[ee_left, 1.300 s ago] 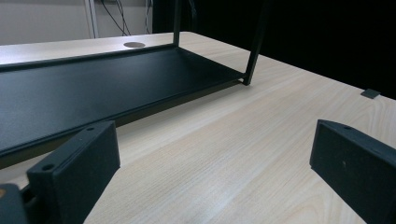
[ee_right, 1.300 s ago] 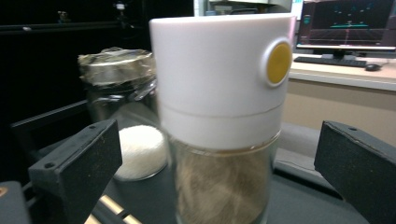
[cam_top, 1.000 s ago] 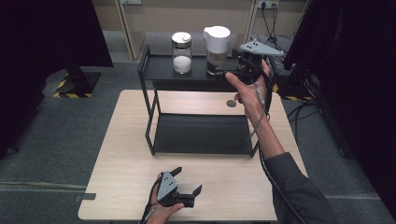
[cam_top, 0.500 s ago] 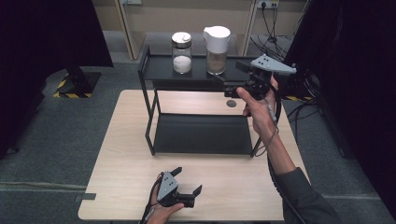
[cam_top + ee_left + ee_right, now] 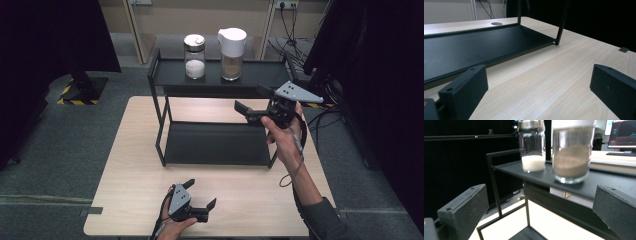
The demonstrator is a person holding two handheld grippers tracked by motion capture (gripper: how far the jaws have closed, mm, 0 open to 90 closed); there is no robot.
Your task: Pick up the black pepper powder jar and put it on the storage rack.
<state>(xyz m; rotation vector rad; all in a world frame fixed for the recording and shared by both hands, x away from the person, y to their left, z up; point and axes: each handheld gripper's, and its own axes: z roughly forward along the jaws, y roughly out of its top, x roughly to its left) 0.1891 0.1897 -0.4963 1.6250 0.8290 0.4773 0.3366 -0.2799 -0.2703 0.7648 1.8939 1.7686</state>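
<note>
The right gripper (image 5: 250, 100) is held raised on an outstretched forearm, jaws wide apart; the left gripper (image 5: 200, 194) sits low, jaws spread.

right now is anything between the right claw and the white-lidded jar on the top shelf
Nothing visible. The right claw is open and faces the white-lidded jar, with only open air and the shelf's front edge below that line.

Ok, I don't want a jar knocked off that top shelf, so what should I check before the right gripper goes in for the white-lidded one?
1. Right gripper jaws open: ok, wide apart in the right gripper view.
2. White-lidded jar upright on the top shelf: ok.
3. Gap to the metal-lidded jar: ok, they stand apart.
4. Jaws level with the jar's body: not ok, they sit below the shelf.
5. Left gripper out of the way: ok, low over the table.
</note>
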